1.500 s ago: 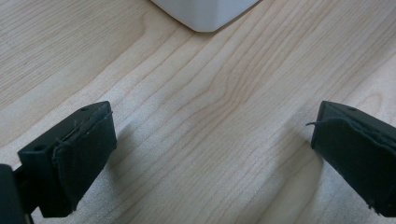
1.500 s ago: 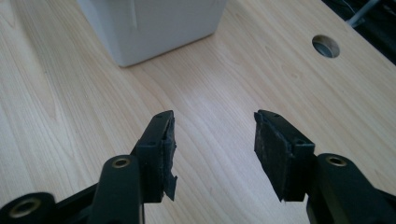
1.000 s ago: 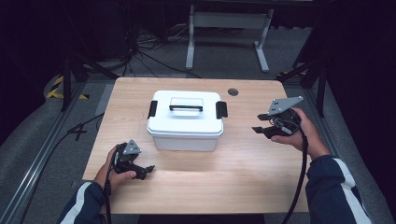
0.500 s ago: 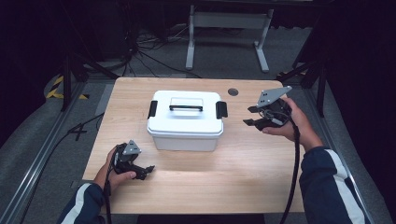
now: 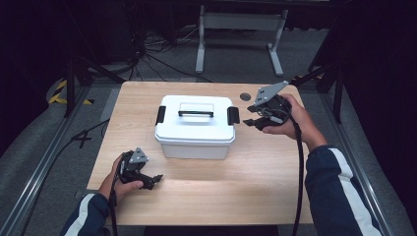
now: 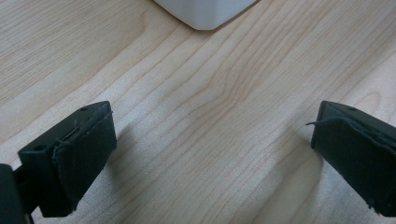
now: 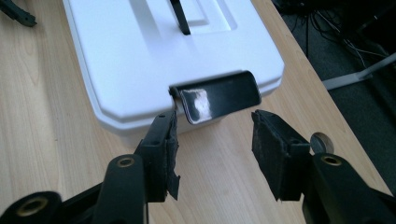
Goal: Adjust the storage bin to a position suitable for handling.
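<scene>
box: a white box [image 5: 195, 128] with a lid sits in the middle of the table [image 5: 255, 187], a bit nearer the far edge
clips: a black clip on each short side; the right clip [image 7: 217, 95] is shiny and sticks out
handle: a black handle [image 5: 195, 113] lies flat on top of the lid
right gripper [image 5: 252, 117]: up off the table just beside the right clip, jaws half open with nothing in them; one pad is almost at the clip, but I cannot tell if it touches
left gripper [image 5: 156, 179]: low at the near left corner, jaws wide open with only bare wood between them
in the way: the box stands between the two grippers
changed: the right gripper has come in from the right edge toward the box and gone a bit higher; the left one stayed put
other things: a small round hole cover [image 5: 245, 97] near the far right corner
room: lots of bare wood along the near edge and right of the box
</scene>
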Tool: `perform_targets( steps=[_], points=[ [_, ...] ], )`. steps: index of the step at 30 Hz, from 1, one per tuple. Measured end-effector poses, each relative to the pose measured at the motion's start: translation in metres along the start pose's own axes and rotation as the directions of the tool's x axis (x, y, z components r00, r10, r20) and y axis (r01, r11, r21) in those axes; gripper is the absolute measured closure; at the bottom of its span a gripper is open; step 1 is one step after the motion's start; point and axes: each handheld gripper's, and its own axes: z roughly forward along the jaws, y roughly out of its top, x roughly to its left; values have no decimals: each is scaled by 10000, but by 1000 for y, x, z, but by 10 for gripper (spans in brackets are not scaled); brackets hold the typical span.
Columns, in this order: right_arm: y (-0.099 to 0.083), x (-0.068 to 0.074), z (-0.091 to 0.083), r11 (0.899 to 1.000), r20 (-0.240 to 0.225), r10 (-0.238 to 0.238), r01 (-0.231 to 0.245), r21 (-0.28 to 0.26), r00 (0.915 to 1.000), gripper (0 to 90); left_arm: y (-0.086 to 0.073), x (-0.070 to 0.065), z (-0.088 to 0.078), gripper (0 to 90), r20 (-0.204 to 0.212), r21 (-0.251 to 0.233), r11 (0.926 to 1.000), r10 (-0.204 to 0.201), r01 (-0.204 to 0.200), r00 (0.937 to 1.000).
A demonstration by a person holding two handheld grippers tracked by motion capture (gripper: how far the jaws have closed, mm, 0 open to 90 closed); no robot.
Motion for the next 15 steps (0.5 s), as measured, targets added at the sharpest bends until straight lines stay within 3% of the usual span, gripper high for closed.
perform_targets(
  steps=[15],
  points=[
    [36, 6, 24, 9959, -524, -819, 838, 346, 9953, 518, 0, 0, 0, 6, -6, -10, 10000, -11, 11, 10000]
  ],
)
